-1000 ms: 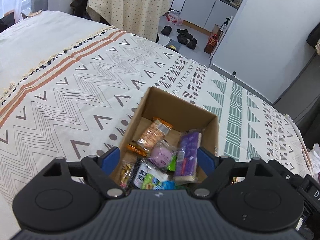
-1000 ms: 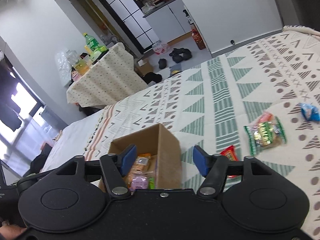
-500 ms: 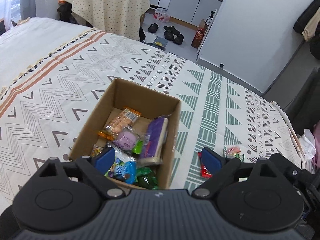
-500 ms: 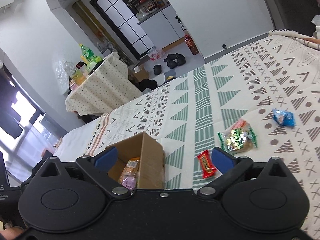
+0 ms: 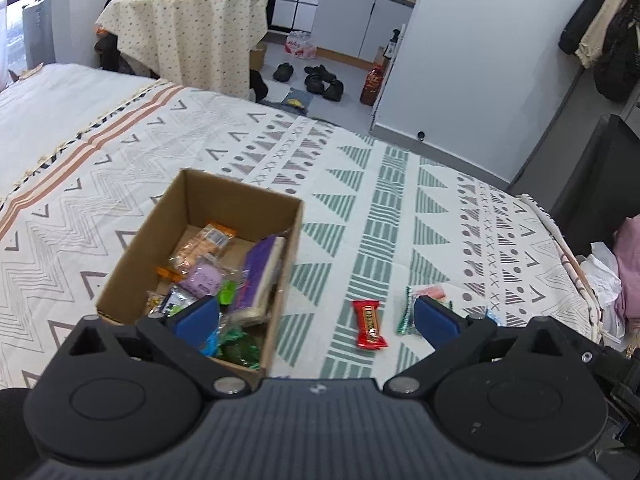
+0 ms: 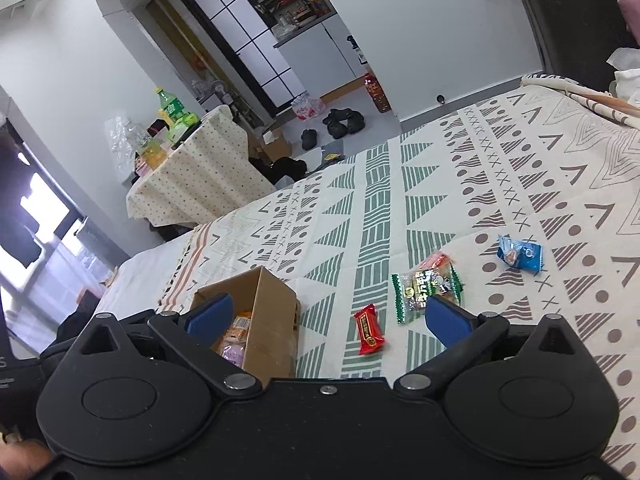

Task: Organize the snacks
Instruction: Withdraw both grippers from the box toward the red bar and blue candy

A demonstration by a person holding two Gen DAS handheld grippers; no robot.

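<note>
A cardboard box (image 5: 168,220) (image 6: 272,312) sits on the patterned bedspread with several snack packets inside, among them a purple pack (image 5: 260,272). To its right lie a red bar (image 5: 370,324) (image 6: 370,328), a green-edged packet (image 6: 428,288) (image 5: 406,312) and a blue packet (image 6: 520,254). My left gripper (image 5: 316,318) hovers over the box's near right corner, its jaws opening wide with nothing between them. My right gripper (image 6: 326,316) stands open and empty, with the red bar showing on the bed between its fingers.
The bedspread (image 5: 400,208) stretches around the box. Beyond the bed's far edge stand a cloth-covered table (image 5: 192,36) with bottles, shoes (image 5: 320,78) on the floor and a white wall (image 5: 480,60). Clothes and tissue lie at the bed's right edge (image 5: 608,276).
Both grippers have drawn back and shifted right from over the box, and their jaws have spread wider. The red bar and green-edged packet have come into the left wrist view.
</note>
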